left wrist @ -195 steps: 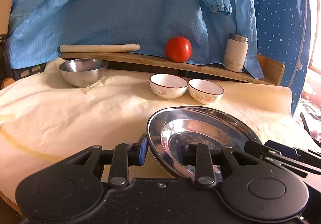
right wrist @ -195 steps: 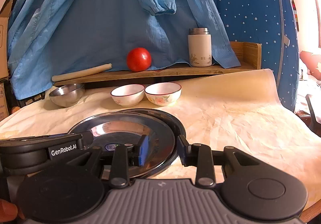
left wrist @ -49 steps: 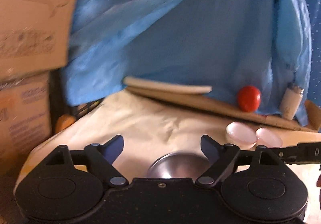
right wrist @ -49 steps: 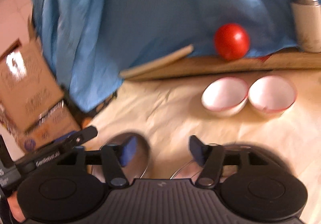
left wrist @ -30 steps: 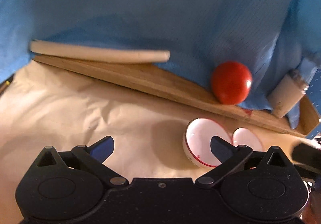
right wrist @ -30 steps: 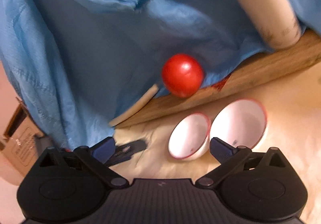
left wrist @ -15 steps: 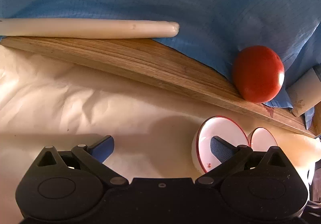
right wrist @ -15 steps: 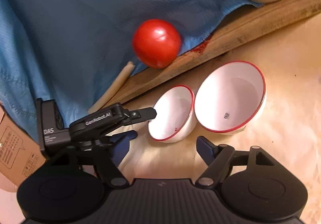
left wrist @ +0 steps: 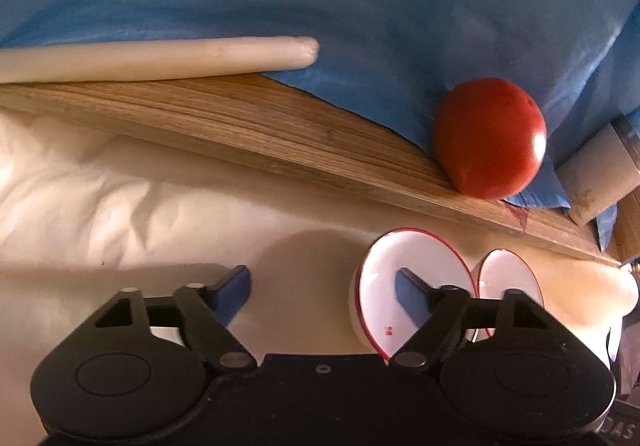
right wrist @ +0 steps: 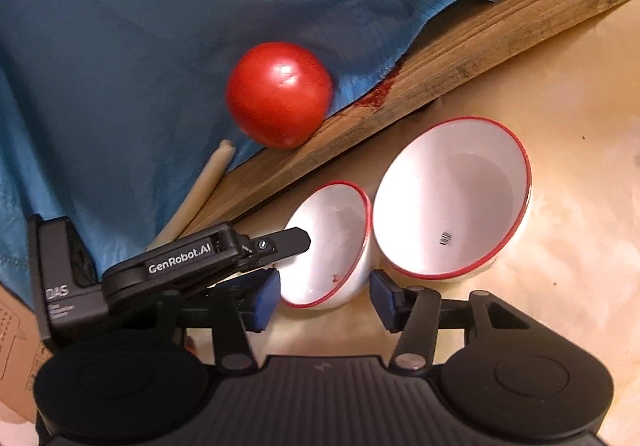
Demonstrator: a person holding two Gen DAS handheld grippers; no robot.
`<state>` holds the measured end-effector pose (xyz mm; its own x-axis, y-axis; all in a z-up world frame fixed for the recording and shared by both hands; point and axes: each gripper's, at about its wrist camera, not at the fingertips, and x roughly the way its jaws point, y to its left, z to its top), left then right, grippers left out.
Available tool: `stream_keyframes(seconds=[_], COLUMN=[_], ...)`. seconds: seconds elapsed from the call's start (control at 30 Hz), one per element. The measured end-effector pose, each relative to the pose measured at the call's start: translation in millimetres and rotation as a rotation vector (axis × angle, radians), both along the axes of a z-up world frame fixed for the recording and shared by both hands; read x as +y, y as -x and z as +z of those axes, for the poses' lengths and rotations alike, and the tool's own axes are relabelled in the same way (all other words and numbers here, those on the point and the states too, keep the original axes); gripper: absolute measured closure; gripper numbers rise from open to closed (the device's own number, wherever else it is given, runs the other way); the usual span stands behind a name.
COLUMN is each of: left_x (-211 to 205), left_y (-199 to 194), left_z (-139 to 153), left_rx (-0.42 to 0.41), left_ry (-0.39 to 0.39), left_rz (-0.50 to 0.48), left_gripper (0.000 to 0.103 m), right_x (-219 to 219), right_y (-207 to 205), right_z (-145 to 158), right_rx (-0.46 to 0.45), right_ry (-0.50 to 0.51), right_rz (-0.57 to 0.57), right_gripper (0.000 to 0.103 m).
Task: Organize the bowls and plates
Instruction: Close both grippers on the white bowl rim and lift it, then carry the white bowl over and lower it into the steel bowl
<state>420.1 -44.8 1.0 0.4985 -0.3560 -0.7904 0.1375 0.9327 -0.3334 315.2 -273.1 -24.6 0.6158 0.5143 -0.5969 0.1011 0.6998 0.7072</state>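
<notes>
Two small white ceramic bowls with red rims sit side by side, rims almost touching, on the cream paper-covered table (right wrist: 560, 106), just in front of the wooden board (right wrist: 460, 58) carrying the red tomato (right wrist: 279, 94)

Left gripper (left wrist: 324, 296): jaws part-open and just been closing; its right finger reaches over the rim into the left bowl (left wrist: 380, 310), its left finger outside over bare paper, so the near wall lies between them, not yet pinched

Right gripper (right wrist: 325, 300): jaws half-open, also just been closing, straddling the same bowl's near rim (the left bowl is nearer to both grippers); pads clear of it

Right bowl (right wrist: 452, 198) lies ahead and rightward. Both bowls upright, mouths up; round, no long axis
</notes>
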Motion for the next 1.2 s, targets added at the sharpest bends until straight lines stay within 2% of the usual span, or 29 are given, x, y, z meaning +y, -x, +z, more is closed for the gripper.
stream_keyframes(seconds=[0.03, 0.1, 0.2, 0.3, 0.4, 0.53, 0.8, 1.2], left_x=[-1, -3, -7, -8, -10, -13, -19, 15], left_y=[0, 1, 2, 3, 4, 5, 16, 68], left_z=[1, 2, 2, 1, 0, 2, 6, 55], left_rx=[0.001, 0.009, 0.019, 0.031, 0.039, 0.049, 0.022, -0.097], left_ry=[0.002, 0.004, 0.007, 0.015, 0.02, 0.03, 0.023, 0.033], left_rz=[-0.017, -0.036, -0.049, -0.056, -0.059, -0.058, -0.031, -0.003], left_gripper=[0.035, 0.049, 0.064, 0.077, 0.085, 0.09, 0.091, 0.091], right_x=[1, 2, 8, 1, -4, -6, 1, 28], right_y=[0, 0, 1, -1, 0, 0, 2, 30], right_z=[-1, -3, -10, -15, -15, -14, -8, 42], right_rx=[0.0, -0.001, 0.004, 0.01, 0.006, 0.0, -0.026, -0.147], right_ry=[0.004, 0.016, 0.032, 0.031, 0.03, 0.036, 0.048, 0.092], right_rz=[-0.008, -0.016, -0.024, -0.026, -0.022, -0.018, 0.005, 0.084], right_gripper=[0.051, 0.055, 0.062, 0.067, 0.068, 0.07, 0.072, 0.072])
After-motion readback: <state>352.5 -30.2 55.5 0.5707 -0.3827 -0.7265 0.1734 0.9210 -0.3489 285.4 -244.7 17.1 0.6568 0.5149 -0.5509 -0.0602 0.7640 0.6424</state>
